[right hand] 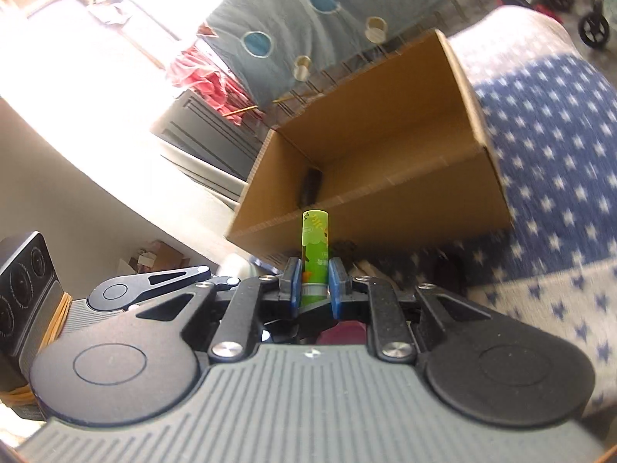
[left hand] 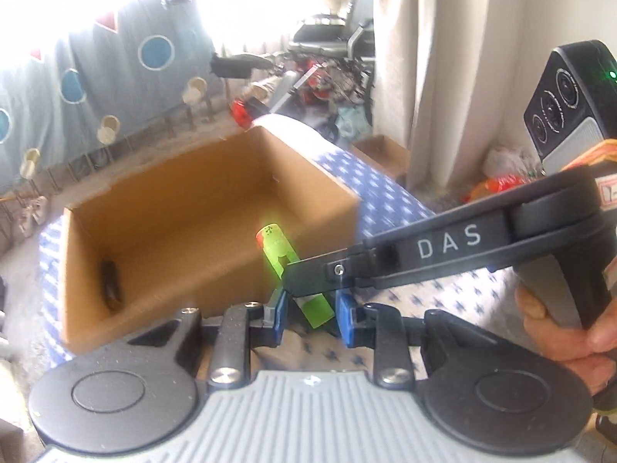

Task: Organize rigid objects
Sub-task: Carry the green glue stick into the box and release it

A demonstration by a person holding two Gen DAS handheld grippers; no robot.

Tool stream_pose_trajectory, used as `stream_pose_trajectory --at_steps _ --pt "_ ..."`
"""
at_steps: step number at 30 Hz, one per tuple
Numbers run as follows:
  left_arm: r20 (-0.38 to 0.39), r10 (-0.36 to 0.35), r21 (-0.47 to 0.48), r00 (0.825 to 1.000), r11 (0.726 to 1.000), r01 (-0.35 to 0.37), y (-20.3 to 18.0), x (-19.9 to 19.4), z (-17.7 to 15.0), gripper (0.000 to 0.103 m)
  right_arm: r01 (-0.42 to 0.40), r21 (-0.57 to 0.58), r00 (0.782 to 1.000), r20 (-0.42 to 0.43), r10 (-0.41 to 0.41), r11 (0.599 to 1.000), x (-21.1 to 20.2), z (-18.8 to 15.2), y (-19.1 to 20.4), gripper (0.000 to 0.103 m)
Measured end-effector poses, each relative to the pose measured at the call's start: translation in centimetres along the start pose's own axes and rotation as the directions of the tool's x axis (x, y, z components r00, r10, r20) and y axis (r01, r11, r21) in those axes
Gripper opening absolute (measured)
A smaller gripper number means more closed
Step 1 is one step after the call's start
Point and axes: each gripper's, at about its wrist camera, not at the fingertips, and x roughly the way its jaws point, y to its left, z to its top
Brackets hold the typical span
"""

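A slim green tube (left hand: 274, 247) with a printed label stands upright in my right gripper (right hand: 314, 285), whose blue pads are shut on its lower part (right hand: 314, 270). In the left wrist view the right gripper (left hand: 287, 270) reaches in from the right, held by a person's hand (left hand: 559, 328). My left gripper (left hand: 310, 316) has its blue pads on either side of the tube's lower end and is shut there. Just behind the tube stands an open cardboard box (left hand: 320, 208), also seen in the right wrist view (right hand: 385, 135). A dark object (left hand: 110, 281) lies inside it (right hand: 310, 189).
The box rests on a blue cloth with white stars (left hand: 385, 193) (right hand: 540, 154). A grey blanket with blue circles (left hand: 115, 77) hangs behind it. A smaller cardboard box (left hand: 381, 154), a pale curtain (left hand: 443, 77) and floor clutter (left hand: 327, 77) lie beyond.
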Motion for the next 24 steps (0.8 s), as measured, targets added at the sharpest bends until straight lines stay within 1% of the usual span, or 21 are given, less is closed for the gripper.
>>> stream_pose_trajectory --at_steps 2,4,7,10,13,16,19,20,22,23,24 --pt "-0.013 0.010 -0.027 1.000 1.000 -0.010 1.8 0.0 1.3 0.028 -0.018 -0.037 1.000 -0.003 0.018 0.999 0.8 1.9 1.3 0.014" --pt "-0.043 0.018 -0.057 0.999 0.998 -0.020 4.0 0.6 2.4 0.028 -0.044 -0.049 0.999 -0.026 0.043 0.998 2.3 3.9 2.0 0.014" --pt "-0.127 0.028 -0.100 0.991 0.994 -0.041 7.5 3.0 3.9 0.028 -0.074 -0.030 0.993 -0.090 0.071 0.997 5.7 6.7 2.1 0.014" --pt "-0.222 0.029 -0.139 0.975 0.988 -0.061 11.0 6.0 4.6 0.028 -0.075 0.014 0.980 -0.182 0.077 0.997 10.2 9.1 1.6 0.014" --pt "-0.312 0.033 -0.162 0.949 0.983 -0.088 13.6 9.2 4.5 0.028 -0.051 0.068 0.959 -0.275 0.068 0.996 15.0 10.8 0.6 0.014" --pt "-0.378 0.051 -0.169 0.924 0.978 -0.123 15.6 11.0 3.7 0.028 -0.010 0.107 0.935 -0.351 0.047 0.994 19.1 11.6 -0.2 0.014" --pt "-0.429 0.079 -0.142 0.900 0.978 -0.154 16.2 12.6 3.2 0.029 0.034 0.101 0.916 -0.401 0.010 0.994 22.0 11.8 -0.4 0.015" --pt "-0.438 0.089 -0.130 0.894 0.978 -0.161 16.3 13.0 3.0 0.030 0.045 0.096 0.909 -0.418 -0.001 0.994 22.9 11.5 -0.4 0.016" --pt "-0.443 0.104 -0.116 0.891 0.978 -0.172 16.3 13.2 2.9 0.031 0.065 0.100 0.898 -0.439 -0.015 0.993 24.0 10.9 -0.2 0.017" --pt "-0.434 0.117 -0.111 0.893 0.977 -0.182 16.3 12.9 2.9 0.033 0.072 0.103 0.894 -0.447 -0.018 0.992 24.4 10.8 -0.3 0.017" --pt "-0.421 0.128 -0.106 0.898 0.976 -0.190 16.2 12.6 2.9 0.034 0.076 0.111 0.892 -0.453 -0.017 0.991 24.7 10.7 -0.4 0.021"
